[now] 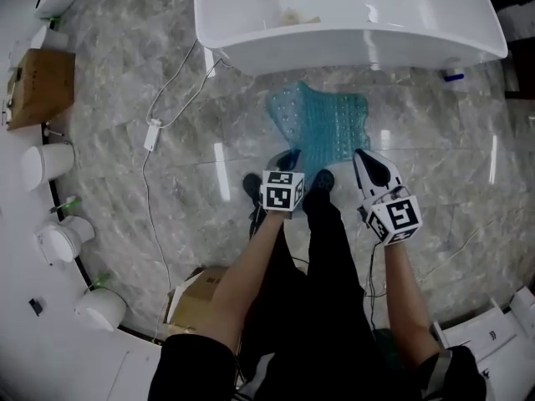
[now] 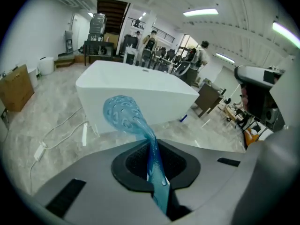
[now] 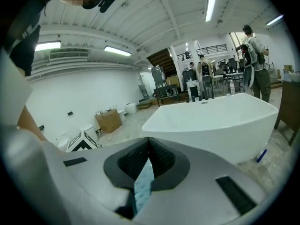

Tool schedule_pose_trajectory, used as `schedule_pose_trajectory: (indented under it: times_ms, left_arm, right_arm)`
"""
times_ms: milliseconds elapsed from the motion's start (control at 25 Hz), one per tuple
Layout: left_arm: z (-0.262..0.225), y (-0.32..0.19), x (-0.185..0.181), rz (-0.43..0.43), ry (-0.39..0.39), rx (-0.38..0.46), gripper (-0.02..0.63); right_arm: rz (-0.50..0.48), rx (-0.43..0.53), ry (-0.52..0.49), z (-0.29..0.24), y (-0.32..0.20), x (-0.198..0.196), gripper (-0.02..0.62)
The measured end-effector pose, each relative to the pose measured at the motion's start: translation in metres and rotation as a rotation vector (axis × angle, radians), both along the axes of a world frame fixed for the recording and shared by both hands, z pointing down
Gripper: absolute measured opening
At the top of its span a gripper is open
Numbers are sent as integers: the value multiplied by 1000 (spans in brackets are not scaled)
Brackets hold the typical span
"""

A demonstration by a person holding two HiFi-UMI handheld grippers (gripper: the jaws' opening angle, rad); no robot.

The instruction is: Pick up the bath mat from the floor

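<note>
- Nearest the lens in the head view, the person's forearms [image 1: 251,282] are seen reaching down toward the bathtub [image 1: 351,32]. The left claw [image 1: 287,160] and the right claw [image 1: 363,159] are set at the two near corners of the teal bath mat [image 1: 322,124].
- In that view the mat is spread on the floor [image 1: 167,182] just in front of the bathtub. Its long axis runs from the tub's foot back toward the person, and its far end is tucked close against the tub.
- In the left gripper view, the left claw [image 2: 157,172] is clenched on the mat's edge. The mat [image 2: 129,118] is pinched into a thin fold between the jaws, and the rest twists out toward the bathtub [image 2: 140,88].
- In the right gripper view, the right claw [image 3: 149,165] is likewise clamped on a pale strip of the mat [image 3: 143,186], with the bathtub [image 3: 220,121] straight ahead.
- The grasp is judged made and the lift is the step in hand.
- For the next move, both claws would need to be raised together and drawn away from the bathtub, so that the far end is pulled clear of the floor. An even height is called for, since the thin, limp edge could be dragged out of one grip.
</note>
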State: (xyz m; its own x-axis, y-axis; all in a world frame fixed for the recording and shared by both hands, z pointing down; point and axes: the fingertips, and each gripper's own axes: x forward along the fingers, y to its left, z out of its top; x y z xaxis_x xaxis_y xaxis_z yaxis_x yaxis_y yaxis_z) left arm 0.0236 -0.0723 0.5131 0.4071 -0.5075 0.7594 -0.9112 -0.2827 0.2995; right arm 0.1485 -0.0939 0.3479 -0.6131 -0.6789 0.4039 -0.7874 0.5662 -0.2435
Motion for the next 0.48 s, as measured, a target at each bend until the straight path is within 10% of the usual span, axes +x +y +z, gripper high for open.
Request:
schedule_pose_trajectory:
  times_ms: [480]
  left_arm:
    - [-172, 39, -25, 0, 4, 256, 31]
  right_arm:
    - [8, 96, -11, -90, 35, 21, 12]
